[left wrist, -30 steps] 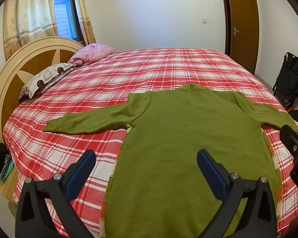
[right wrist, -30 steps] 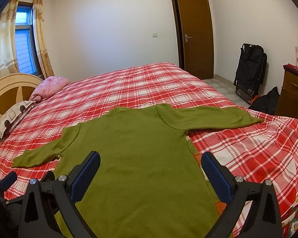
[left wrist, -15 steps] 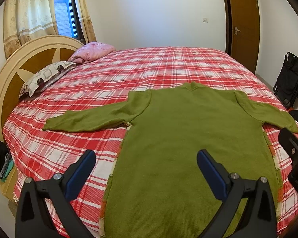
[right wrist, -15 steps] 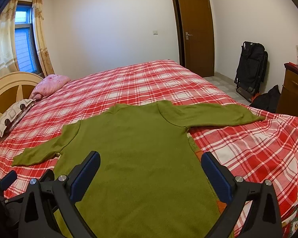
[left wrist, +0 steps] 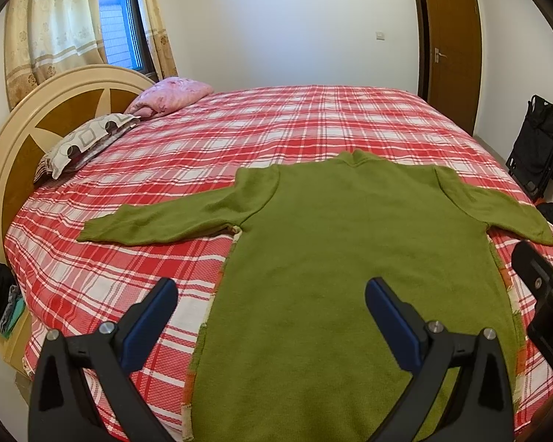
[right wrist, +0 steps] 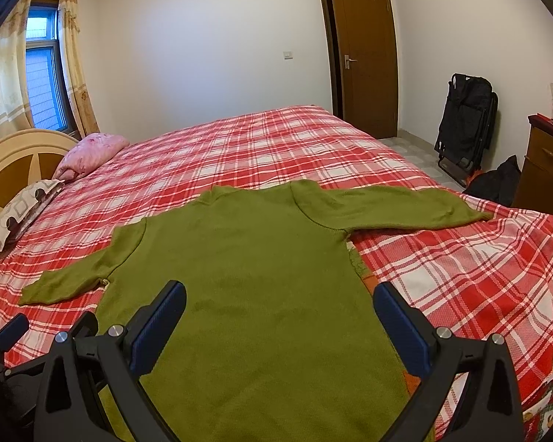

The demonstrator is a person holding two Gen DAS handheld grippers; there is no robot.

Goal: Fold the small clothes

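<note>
left gripper [left wrist: 271, 311] and right gripper [right wrist: 280, 313] both hovered over the hem end of the green sweater [left wrist: 350, 258], jaws spread, nothing held. sweater lay flat on the plaid bedspread [left wrist: 276, 121], sleeves out to each side, collar at its far end. likely step: first fold. better to pinch a cuff or side edge cleanly, lift low, lay the sleeve across the body without dragging it. hem itself was cut off below both views; something orange and patterned peeked out from under the sweater's edges, unclear what. pillows [left wrist: 129, 121] sat well beyond the left sleeve.
</note>
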